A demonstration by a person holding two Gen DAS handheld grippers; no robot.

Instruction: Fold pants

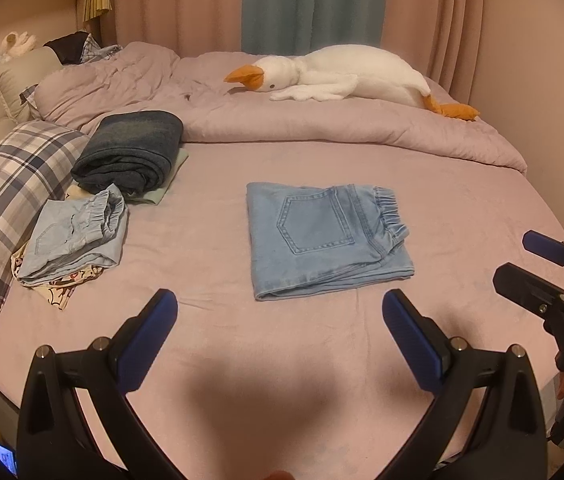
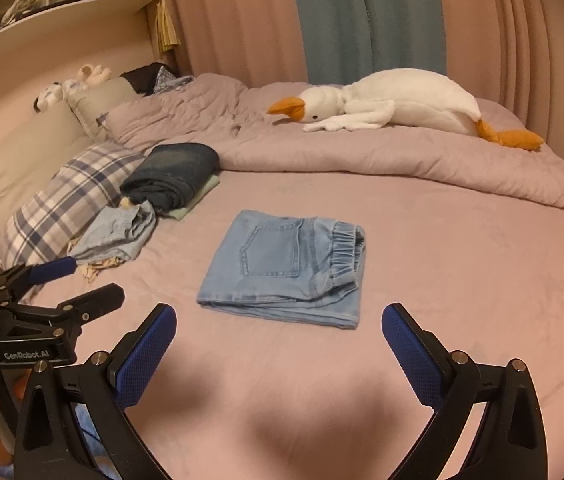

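Note:
Light blue denim pants (image 1: pixel 322 236) lie folded into a compact rectangle on the pink bed sheet (image 1: pixel 242 360), back pocket up and elastic waistband to the right; they also show in the right wrist view (image 2: pixel 286 268). My left gripper (image 1: pixel 280 304) is open and empty, hovering just short of the pants' near edge. My right gripper (image 2: pixel 278 320) is open and empty, also just before the pants. Each gripper shows in the other's view: the right one (image 1: pixel 522 256) at the right edge, the left one (image 2: pixel 94 280) at the left.
Folded dark jeans (image 1: pixel 130 152) and a second folded light denim garment (image 1: pixel 78 236) lie at the left beside a plaid pillow (image 1: pixel 14 188). A rumpled pink duvet (image 1: pixel 322 124) and a white goose plush (image 1: pixel 346 76) lie at the far side. Curtains hang behind.

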